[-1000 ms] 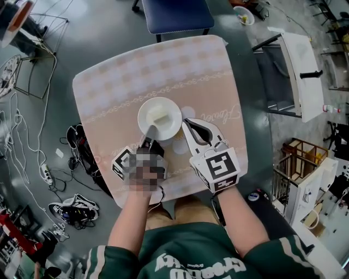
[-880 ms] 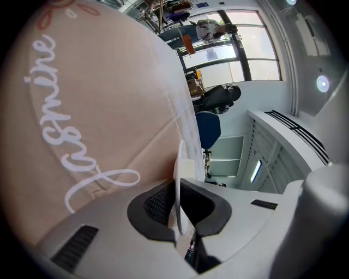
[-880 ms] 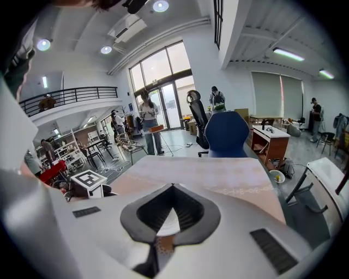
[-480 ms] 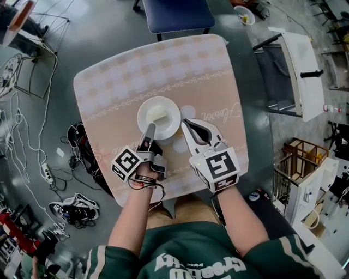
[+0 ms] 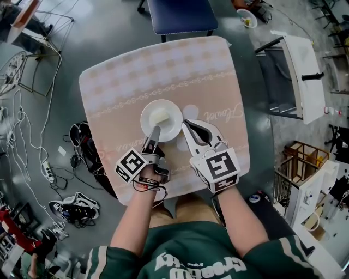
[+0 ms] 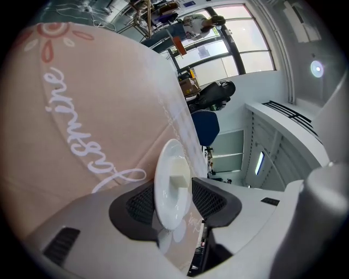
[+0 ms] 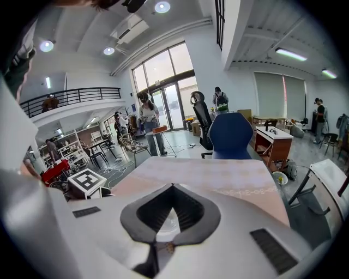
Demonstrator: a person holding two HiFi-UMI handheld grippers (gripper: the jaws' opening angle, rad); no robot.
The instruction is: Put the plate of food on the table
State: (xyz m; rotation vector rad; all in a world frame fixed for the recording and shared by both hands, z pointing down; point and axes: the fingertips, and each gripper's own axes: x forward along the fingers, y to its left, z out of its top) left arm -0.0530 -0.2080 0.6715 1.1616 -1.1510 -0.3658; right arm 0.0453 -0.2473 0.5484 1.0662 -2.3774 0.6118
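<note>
A white plate point(image 5: 161, 120) with a pale block of food point(image 5: 159, 116) rests flat on the beige patterned table point(image 5: 191, 71), near its middle. My left gripper point(image 5: 154, 132) reaches over the plate's near rim. In the left gripper view the plate point(image 6: 170, 163) stands between the two black pads, with a gap showing at the right pad point(image 6: 210, 199); the jaws are opening. My right gripper point(image 5: 186, 123) sits just right of the plate, its tips together with nothing in them. The right gripper view shows that gripper point(image 7: 172, 186) shut above the table point(image 7: 218, 177).
A blue chair point(image 5: 182, 13) stands at the table's far side. Shoes and cables point(image 5: 76, 210) lie on the floor to the left. A white cabinet point(image 5: 300, 71) and a wooden shelf point(image 5: 297, 158) stand to the right. People stand far off in the hall point(image 7: 148, 117).
The left gripper's jaws have spread apart off the plate's rim. The plate stays flat on the table. The right gripper has not moved.
</note>
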